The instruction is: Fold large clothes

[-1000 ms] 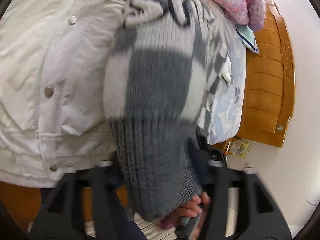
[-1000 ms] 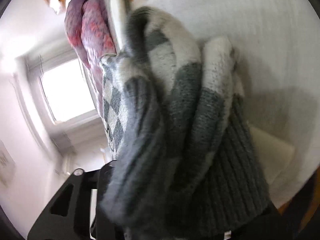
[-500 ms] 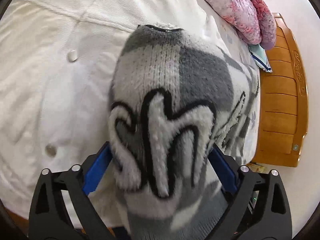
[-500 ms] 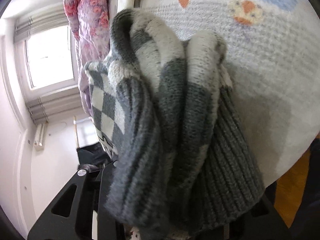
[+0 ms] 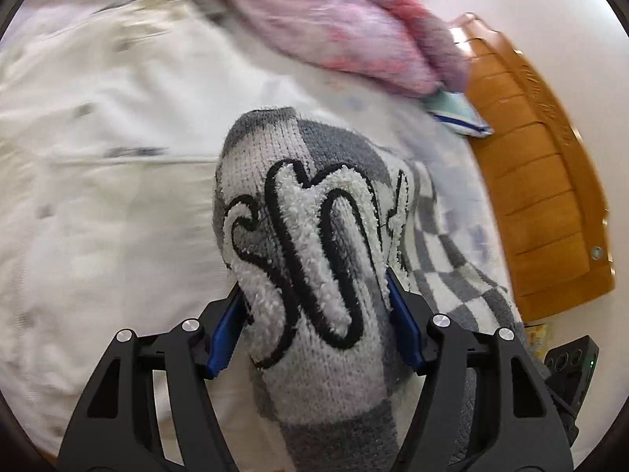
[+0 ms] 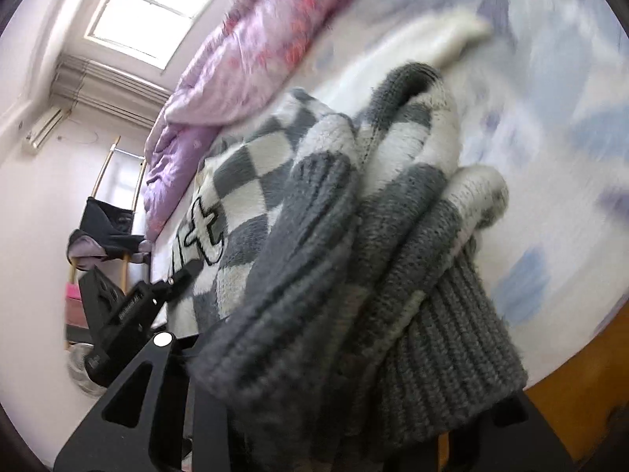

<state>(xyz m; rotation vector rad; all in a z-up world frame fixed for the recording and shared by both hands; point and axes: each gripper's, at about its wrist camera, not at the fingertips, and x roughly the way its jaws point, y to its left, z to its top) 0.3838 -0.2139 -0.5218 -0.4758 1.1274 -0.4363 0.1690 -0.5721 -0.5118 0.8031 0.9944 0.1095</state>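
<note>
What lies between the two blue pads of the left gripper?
A bunched fold of the grey and white checked sweater fills the gap between the blue pads of the left gripper. The left wrist view shows this.

The left gripper (image 5: 316, 314) was clamped on a bunched sweater (image 5: 310, 244), blue pads (image 5: 222, 326) pressing either side. The right gripper (image 6: 334, 413) was buried under gathered knit, only its left finger (image 6: 129, 401) showing, grip hidden.
</note>
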